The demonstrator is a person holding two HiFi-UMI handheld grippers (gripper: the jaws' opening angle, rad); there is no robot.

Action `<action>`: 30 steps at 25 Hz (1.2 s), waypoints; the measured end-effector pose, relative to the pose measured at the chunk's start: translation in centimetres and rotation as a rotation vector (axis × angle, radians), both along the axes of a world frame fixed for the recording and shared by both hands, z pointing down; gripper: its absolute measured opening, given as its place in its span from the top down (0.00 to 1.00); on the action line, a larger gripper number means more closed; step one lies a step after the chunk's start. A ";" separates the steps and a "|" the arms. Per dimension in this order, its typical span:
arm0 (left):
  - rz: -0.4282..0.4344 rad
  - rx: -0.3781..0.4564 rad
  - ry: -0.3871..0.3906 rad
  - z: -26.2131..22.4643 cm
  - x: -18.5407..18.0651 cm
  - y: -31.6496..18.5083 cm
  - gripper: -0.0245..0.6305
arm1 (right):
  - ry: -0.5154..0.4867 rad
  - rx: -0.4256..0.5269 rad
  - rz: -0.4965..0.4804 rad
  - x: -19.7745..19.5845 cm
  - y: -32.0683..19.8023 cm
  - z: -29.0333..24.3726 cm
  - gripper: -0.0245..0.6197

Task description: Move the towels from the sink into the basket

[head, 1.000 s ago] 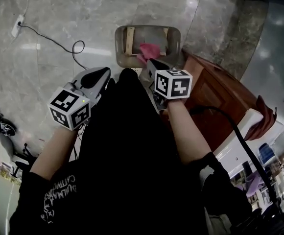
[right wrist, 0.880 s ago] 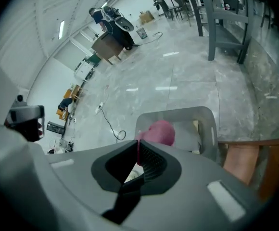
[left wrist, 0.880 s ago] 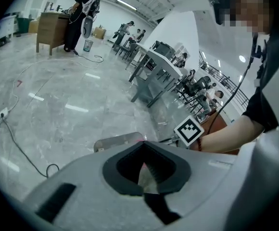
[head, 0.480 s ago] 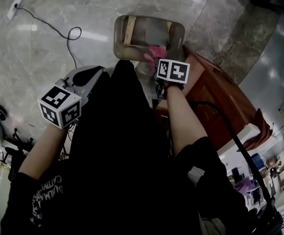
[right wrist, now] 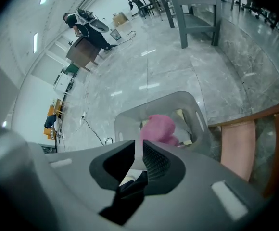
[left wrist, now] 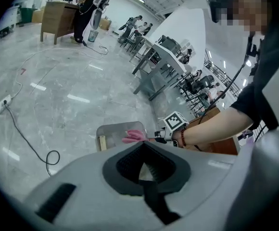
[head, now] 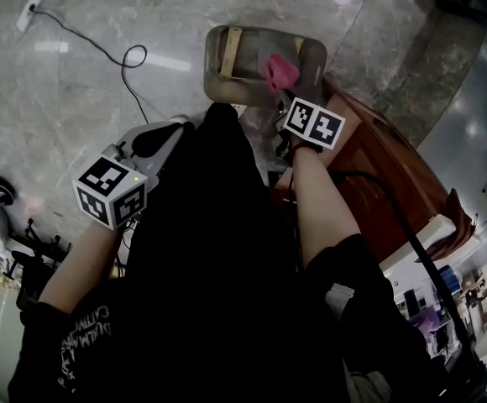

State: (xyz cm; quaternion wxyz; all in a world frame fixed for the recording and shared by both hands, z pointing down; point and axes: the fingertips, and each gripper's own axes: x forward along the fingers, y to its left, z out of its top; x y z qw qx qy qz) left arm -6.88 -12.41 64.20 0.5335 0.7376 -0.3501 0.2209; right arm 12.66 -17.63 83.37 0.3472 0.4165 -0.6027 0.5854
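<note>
Right tongs (right wrist: pixel 140 146), just opening, hang narrow over the basket (right wrist: pixel 127 124), pink towel (right wrist: pixel 159 128) at tips; left tongs (left wrist: pixel 143 146) closed, empty.

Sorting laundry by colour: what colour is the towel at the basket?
The towel is pink, clearest in the right gripper view.

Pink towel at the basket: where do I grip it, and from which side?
Probably pinch the rounded upper bulge of the pink towel, coming down from above: it is bunched into a lump within the rim of the basket, whose walls would block a sideways approach.
</note>
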 end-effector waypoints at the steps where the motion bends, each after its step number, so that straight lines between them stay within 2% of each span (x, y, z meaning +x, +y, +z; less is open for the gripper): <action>1: -0.007 -0.002 0.002 0.1 -0.1 0.3 0.96 | 0.002 -0.002 -0.005 -0.2 0.3 0.2 0.86; 4: -0.024 0.002 0.016 0.3 -0.1 1.1 0.96 | 0.017 -0.015 -0.031 -0.6 1.2 0.7 0.84; 10: -0.033 0.017 0.038 0.1 -0.7 4.1 0.96 | 0.031 0.016 -0.105 -1.6 3.3 -1.0 0.95; 12: -0.025 0.042 0.046 -0.5 -0.9 4.9 0.96 | 0.054 0.036 -0.111 -1.2 3.8 -1.9 0.95; 18: 0.031 0.083 0.016 -2.8 -3.7 9.1 0.96 | 0.077 0.068 0.004 -0.5 8.1 -6.2 0.95; 22: 0.035 0.188 0.011 -6.0 -6.1 9.0 0.96 | 0.097 0.103 0.099 -0.1 11.4 -9.1 0.95; 26: -0.023 0.283 0.040 -10.9 -8.7 9.5 0.96 | 0.092 0.122 0.221 -0.8 15.8 -12.9 0.95; 30: -0.153 0.322 0.077 -14.8 -11.4 10.6 0.96 | 0.110 0.129 0.221 -2.5 19.1 -16.7 0.95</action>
